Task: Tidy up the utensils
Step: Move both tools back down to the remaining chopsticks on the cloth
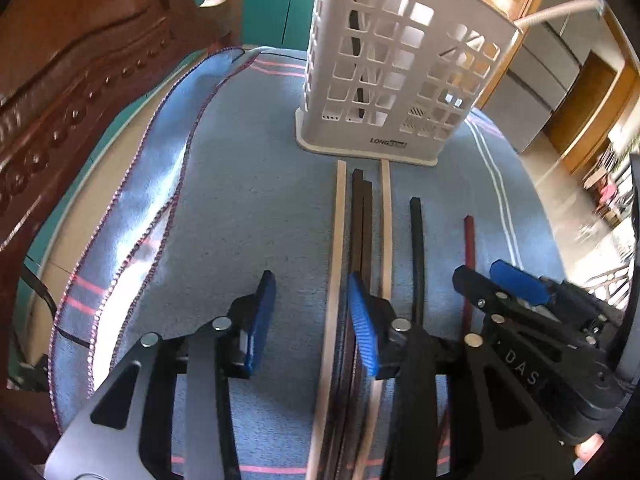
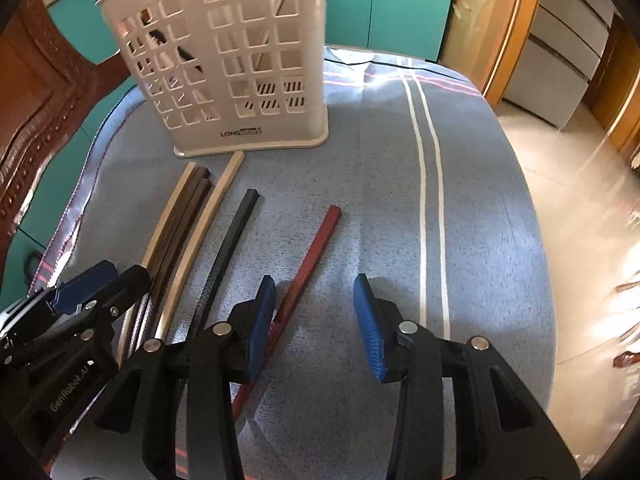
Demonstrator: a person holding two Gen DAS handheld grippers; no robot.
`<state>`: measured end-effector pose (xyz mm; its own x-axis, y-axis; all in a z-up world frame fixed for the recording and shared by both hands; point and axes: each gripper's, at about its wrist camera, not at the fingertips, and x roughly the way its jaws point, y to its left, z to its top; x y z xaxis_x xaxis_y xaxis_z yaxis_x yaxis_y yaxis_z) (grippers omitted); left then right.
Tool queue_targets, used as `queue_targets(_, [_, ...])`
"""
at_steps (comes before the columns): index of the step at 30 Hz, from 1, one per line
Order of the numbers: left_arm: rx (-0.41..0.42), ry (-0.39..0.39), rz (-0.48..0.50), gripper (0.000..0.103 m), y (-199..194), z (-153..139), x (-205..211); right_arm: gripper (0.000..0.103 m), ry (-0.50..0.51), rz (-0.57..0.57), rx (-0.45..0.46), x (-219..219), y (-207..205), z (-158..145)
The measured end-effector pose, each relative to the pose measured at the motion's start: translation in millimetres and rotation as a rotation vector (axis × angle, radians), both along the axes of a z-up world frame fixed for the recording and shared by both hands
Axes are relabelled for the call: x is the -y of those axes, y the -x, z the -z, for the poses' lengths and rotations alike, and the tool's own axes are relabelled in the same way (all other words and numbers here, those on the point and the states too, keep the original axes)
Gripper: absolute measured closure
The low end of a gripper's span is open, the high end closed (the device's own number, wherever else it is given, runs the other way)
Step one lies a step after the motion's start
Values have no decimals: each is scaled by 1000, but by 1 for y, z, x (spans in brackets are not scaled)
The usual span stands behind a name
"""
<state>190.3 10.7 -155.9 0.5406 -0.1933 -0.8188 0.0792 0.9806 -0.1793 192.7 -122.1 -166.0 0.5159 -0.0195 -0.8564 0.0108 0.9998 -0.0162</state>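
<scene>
1. A white perforated utensil holder [image 1: 404,64] stands upright on a blue towel [image 1: 248,200] at the far end of the work surface. Dark slender items are visible through its grid walls; their type cannot be determined.
2. Six chopsticks lie flat on the towel directly in front of the holder: a pale chopstick [image 1: 338,232], two dark brown chopsticks [image 1: 362,216] touching each other, a second pale chopstick [image 1: 386,220], a black chopstick [image 2: 234,240], and a red chopstick [image 2: 310,256].
3. A carved wooden chair back [image 1: 80,80] rises on the left, near the towel edge.
4. The towel's stitched hem [image 1: 168,208] is folded over on the left. On the right the towel drops off beyond two white stripes [image 2: 430,200], with floor below. The area between the red chopstick and the stripes is bare cloth.
5. All chopsticks run lengthwise from the grippers toward the holder. The four-piece group lies parallel with far ends near the holder base. The black and red chopsticks end farther back, and the red one angles rightward away from the rest.
6. The left gripper [image 1: 310,320] is spread wide, holding nothing; its right finger lies over the dark brown pair.
7. The right gripper [image 2: 316,328] is spread wide and empty; its left finger overlaps the red chopstick.
</scene>
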Motion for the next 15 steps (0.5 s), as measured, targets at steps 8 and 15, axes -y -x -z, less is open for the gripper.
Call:
queue_targets(8, [20, -84, -25, 75, 2, -4, 2, 62, 9, -9, 3, 0, 1, 0])
queue_targets(15, [47, -124, -30, 81, 9, -15, -5, 63, 33, -13, 11, -6, -1, 0])
